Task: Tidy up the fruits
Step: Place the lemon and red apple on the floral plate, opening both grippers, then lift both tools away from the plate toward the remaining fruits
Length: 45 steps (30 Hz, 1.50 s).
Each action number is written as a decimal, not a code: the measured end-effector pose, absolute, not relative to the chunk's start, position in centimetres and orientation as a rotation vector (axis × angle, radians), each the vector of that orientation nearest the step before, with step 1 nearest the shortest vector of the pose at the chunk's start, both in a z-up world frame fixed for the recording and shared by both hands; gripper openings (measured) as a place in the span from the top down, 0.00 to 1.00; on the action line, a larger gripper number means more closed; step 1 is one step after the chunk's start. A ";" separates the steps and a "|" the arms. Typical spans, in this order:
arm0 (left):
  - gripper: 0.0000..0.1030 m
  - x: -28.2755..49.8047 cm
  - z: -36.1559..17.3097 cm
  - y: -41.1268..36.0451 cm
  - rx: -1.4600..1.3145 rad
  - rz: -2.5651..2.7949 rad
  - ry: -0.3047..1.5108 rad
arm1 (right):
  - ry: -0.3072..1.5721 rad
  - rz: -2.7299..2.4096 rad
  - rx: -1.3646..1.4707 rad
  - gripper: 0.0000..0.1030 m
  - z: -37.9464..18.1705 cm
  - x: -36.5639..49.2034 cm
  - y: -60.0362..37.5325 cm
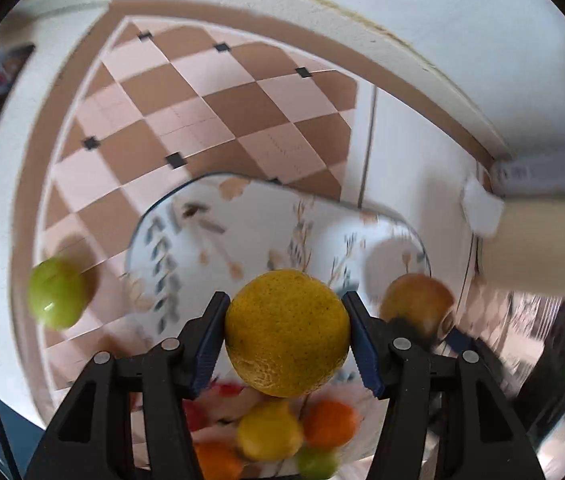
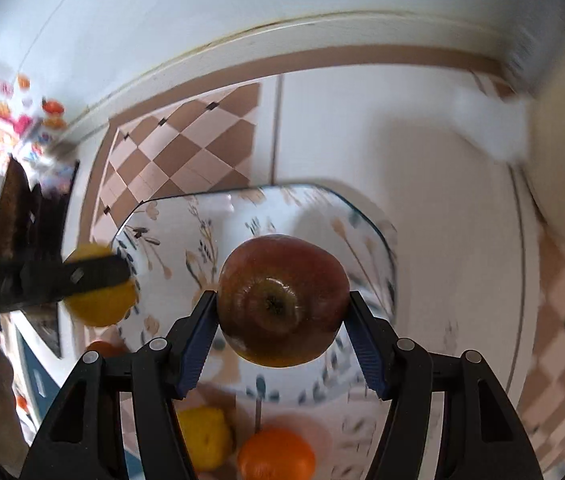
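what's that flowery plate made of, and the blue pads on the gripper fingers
The plate looks like glazed ceramic or melamine: a smooth white glossy surface with printed flowers and a thin dark rim. Blur leaves open which. The blue pads on the left gripper look like matte rubber or soft plastic, with a ribbed, toothed face pressed against the yellow citrus fruit.

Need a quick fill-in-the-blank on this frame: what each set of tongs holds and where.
1. The left tongs grip a yellow-green ____ fruit.
2. The right tongs grip a red ____.
3. Both fruits hang above a floral ____.
4. On the checkered cloth, left of that piece, lies a ____ apple.

Missing: citrus; apple; plate; green
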State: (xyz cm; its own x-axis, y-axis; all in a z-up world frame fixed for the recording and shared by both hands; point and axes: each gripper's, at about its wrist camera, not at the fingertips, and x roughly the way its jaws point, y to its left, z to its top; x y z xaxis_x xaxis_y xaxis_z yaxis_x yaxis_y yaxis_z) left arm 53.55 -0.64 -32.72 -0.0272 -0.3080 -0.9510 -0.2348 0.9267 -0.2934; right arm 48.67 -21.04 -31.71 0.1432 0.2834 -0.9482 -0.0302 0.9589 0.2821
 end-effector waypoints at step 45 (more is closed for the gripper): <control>0.14 50.1 -27.8 -1.7 0.008 0.081 1.469 | 1.531 0.105 0.105 0.12 -31.6 48.2 -21.9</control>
State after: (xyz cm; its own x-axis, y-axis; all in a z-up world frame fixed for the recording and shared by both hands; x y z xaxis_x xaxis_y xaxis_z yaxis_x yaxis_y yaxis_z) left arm 50.14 -1.75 -27.80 0.0997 0.0596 -0.9932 -0.0503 0.9972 0.0548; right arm 48.17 -21.92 -31.64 0.0374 0.1339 -0.9903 -0.0022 0.9910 0.1339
